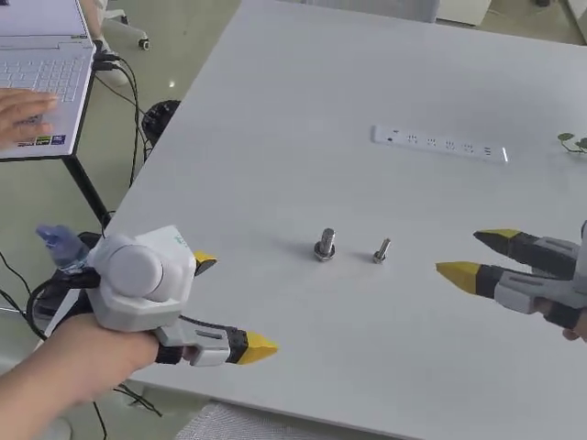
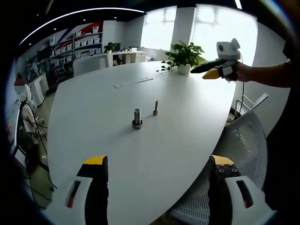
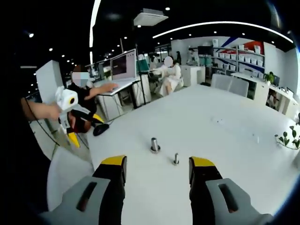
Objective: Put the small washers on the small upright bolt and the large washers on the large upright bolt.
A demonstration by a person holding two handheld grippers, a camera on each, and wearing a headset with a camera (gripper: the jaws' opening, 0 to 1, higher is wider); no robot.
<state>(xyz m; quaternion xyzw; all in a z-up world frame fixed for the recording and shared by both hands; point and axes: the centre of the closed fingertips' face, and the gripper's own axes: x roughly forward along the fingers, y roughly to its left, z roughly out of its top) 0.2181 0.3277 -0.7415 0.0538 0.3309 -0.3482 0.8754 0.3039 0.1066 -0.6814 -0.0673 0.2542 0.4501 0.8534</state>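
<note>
Two bolts stand upright near the middle of the white table (image 1: 367, 101). The large bolt (image 1: 325, 246) (image 2: 137, 118) (image 3: 154, 145) has washers stacked at its base. The small bolt (image 1: 382, 250) (image 2: 155, 108) (image 3: 176, 159) stands just beside it. My left gripper (image 1: 234, 307) (image 2: 157, 164) hovers over the table's near left edge, open and holding nothing. My right gripper (image 1: 477, 254) (image 3: 157, 165) is out at the right, also open with nothing between its yellow-tipped fingers. Both grippers are well away from the bolts. No loose washers are visible on the table.
A white power strip (image 1: 438, 145) lies at the far side of the table. A potted plant (image 2: 183, 56) stands near the table's edge. A laptop (image 1: 41, 73) on a side desk sits to the left, with a person's hand on it. A white mesh chair (image 2: 243, 154) is beside the table.
</note>
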